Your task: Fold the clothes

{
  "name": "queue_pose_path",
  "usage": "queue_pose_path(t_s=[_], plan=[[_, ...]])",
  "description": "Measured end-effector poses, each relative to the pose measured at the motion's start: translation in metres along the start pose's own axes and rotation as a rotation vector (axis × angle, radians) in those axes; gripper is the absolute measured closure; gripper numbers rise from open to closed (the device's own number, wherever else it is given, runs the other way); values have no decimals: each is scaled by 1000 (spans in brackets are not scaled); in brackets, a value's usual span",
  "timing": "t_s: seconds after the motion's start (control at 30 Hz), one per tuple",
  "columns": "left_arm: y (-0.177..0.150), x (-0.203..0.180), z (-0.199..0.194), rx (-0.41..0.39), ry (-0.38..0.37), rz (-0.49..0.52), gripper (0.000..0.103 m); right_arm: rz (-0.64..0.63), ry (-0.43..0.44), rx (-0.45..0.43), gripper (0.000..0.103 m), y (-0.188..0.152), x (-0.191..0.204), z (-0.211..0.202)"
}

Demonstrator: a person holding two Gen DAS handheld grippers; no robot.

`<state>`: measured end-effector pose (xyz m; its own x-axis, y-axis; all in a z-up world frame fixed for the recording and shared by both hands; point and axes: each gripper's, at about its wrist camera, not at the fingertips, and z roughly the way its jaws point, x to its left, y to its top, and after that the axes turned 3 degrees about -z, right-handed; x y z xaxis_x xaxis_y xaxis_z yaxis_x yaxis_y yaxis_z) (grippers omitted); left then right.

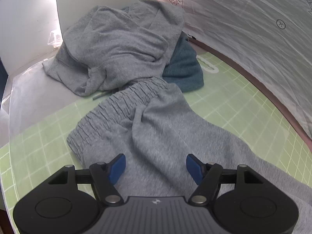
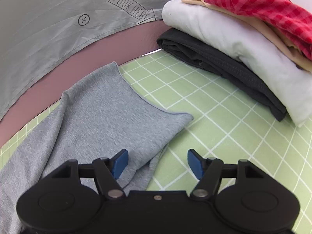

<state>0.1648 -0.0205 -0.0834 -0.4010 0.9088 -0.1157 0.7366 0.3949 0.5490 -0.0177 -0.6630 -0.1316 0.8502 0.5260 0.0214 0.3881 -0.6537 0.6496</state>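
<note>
Grey sweatpants (image 1: 156,128) lie stretched across the green grid mat (image 1: 243,105). Their ribbed waistband (image 1: 120,107) points away from me in the left wrist view. My left gripper (image 1: 155,167) is open and empty just above the pants near the waist. In the right wrist view the leg ends (image 2: 109,113) of the same pants lie flat on the mat (image 2: 224,120). My right gripper (image 2: 157,163) is open and empty over the lower edge of the leg.
A crumpled grey hoodie (image 1: 117,44) and a teal garment (image 1: 185,66) are heaped beyond the waistband. A stack of folded clothes, black (image 2: 224,68), white (image 2: 234,39), tan and red checked (image 2: 263,5), sits at the right. A grey tarp (image 2: 48,29) hangs behind the table.
</note>
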Motion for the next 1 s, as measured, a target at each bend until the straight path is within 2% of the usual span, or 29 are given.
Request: queue_pose_path(t_s=[0.13,0.17,0.2,0.23,0.27,0.3,0.33,0.47,0.57,0.83,0.93,0.97,1.0], plan=[[-14,-9,5,32,5,30,33,8,10,16,36,-4,3,8],[-16,-11,6,38,6,40,33,10,13,20,41,-5,4,11],[-17,-12,8,44,8,47,33,11,15,23,52,-6,5,13],[-19,-12,9,50,12,53,33,13,18,27,57,-7,5,15],[-20,-12,11,56,17,58,33,14,22,30,71,-8,6,16],[-22,-12,12,61,22,61,33,11,35,30,89,-7,5,16],[-23,-11,14,65,28,64,33,7,47,29,98,-7,4,15],[-26,-5,18,80,54,74,33,13,56,7,98,-11,-11,8],[-28,2,19,93,66,82,33,42,32,-1,98,-21,-40,-4],[-43,9,-3,102,-13,79,33,123,-69,35,98,-81,-137,-64],[-52,8,-17,104,-42,88,33,138,-45,51,96,-99,-164,-82],[-56,6,-22,104,-51,97,33,128,-37,49,95,-102,-169,-89],[-59,5,-27,104,-62,102,33,118,-46,37,86,-104,-171,-96]])
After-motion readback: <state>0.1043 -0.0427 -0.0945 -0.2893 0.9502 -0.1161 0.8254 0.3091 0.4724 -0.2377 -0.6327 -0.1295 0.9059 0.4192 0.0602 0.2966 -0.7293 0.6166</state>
